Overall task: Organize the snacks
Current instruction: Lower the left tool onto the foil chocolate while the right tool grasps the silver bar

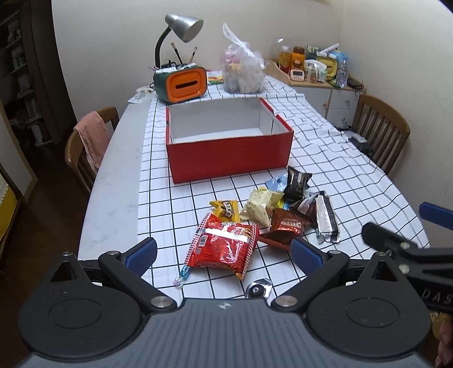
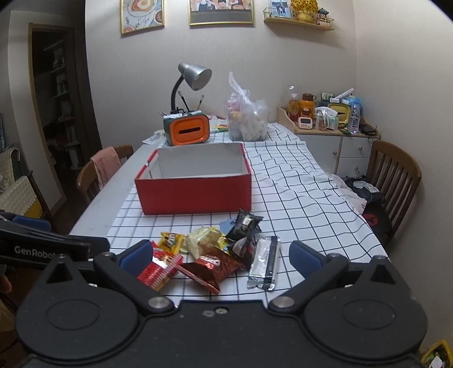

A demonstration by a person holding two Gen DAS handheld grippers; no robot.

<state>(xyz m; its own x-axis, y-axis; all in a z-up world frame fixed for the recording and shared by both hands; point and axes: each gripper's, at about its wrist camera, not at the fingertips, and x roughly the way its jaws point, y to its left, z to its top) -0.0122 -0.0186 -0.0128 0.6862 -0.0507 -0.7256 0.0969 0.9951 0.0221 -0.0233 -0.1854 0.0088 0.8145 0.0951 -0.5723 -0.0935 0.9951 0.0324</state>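
An open red box (image 1: 229, 155) with a white, empty inside stands on the checked tablecloth; it also shows in the right wrist view (image 2: 195, 192). In front of it lies a heap of snack packets: a large red packet (image 1: 223, 246), a yellow packet (image 1: 225, 211), a pale packet (image 1: 259, 205), a brown packet (image 1: 286, 226), a dark packet (image 1: 297, 181) and a silver-black bar (image 1: 327, 222). My left gripper (image 1: 223, 256) is open above the red packet's near end. My right gripper (image 2: 220, 256) is open just short of the heap, with the brown packet (image 2: 211, 267) and silver bar (image 2: 264, 267) between its fingers.
An orange tissue holder (image 1: 184, 83) with a desk lamp (image 1: 184, 27) and a clear plastic bag (image 1: 243, 70) stand behind the box. Small wrapped sweets (image 1: 182, 276) lie near the table edge. Wooden chairs stand at the left (image 1: 85, 150) and right (image 1: 379, 130).
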